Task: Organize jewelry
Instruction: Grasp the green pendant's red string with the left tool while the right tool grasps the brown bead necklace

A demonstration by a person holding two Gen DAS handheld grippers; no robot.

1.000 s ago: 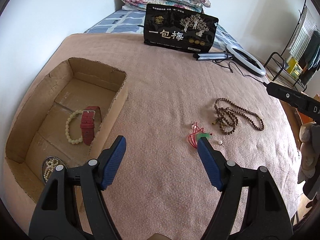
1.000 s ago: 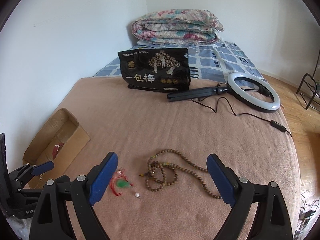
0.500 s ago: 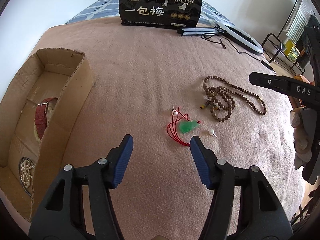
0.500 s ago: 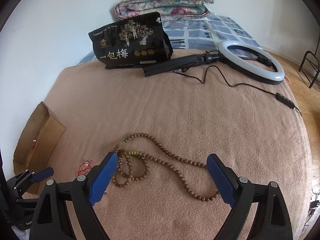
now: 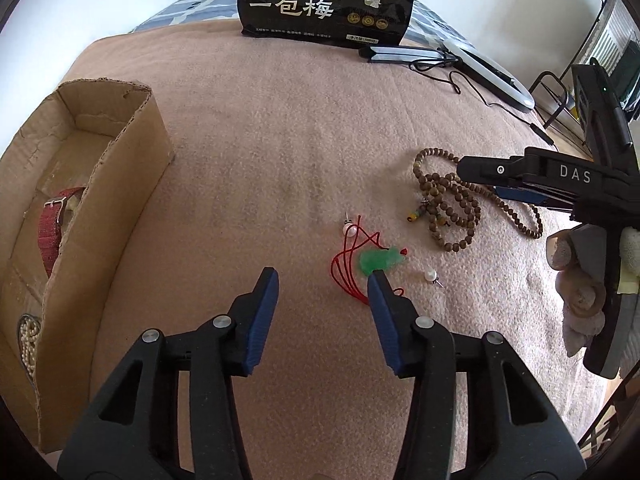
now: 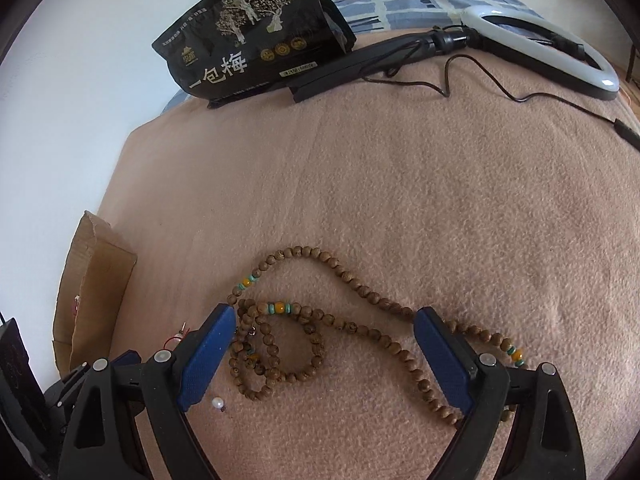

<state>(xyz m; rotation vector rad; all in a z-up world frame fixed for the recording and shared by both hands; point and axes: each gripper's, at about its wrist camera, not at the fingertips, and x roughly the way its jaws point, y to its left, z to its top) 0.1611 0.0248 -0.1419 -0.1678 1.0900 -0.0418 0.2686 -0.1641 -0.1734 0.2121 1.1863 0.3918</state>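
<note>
A green pendant on a red cord (image 5: pixel 376 261) lies on the pink blanket, with a pearl earring (image 5: pixel 350 230) on one side and a second pearl earring (image 5: pixel 431 275) on the other. My left gripper (image 5: pixel 323 276) hovers just short of the pendant; its jaws are closing with nothing between them. A brown bead necklace (image 6: pixel 304 334) lies coiled further right. My right gripper (image 6: pixel 325 316) is open and low over it, its fingers to either side of the coil. A cardboard box (image 5: pixel 132 184) at the left holds a red watch strap (image 5: pixel 50 228) and pale beads (image 5: pixel 26 338).
A black snack bag (image 5: pixel 326 2) stands at the blanket's (image 5: pixel 280 120) far edge beside a ring light (image 6: pixel 560 54) with a trailing cable (image 6: pixel 520 98). Folded bedding lies behind. A person's hand (image 5: pixel 576 280) holds the right gripper at the blanket's right side.
Both grippers have come down closer to the blanket. The left one narrowed and moved from the box toward the green pendant. The right one moved onto the bead necklace, which now lies between its fingers.
</note>
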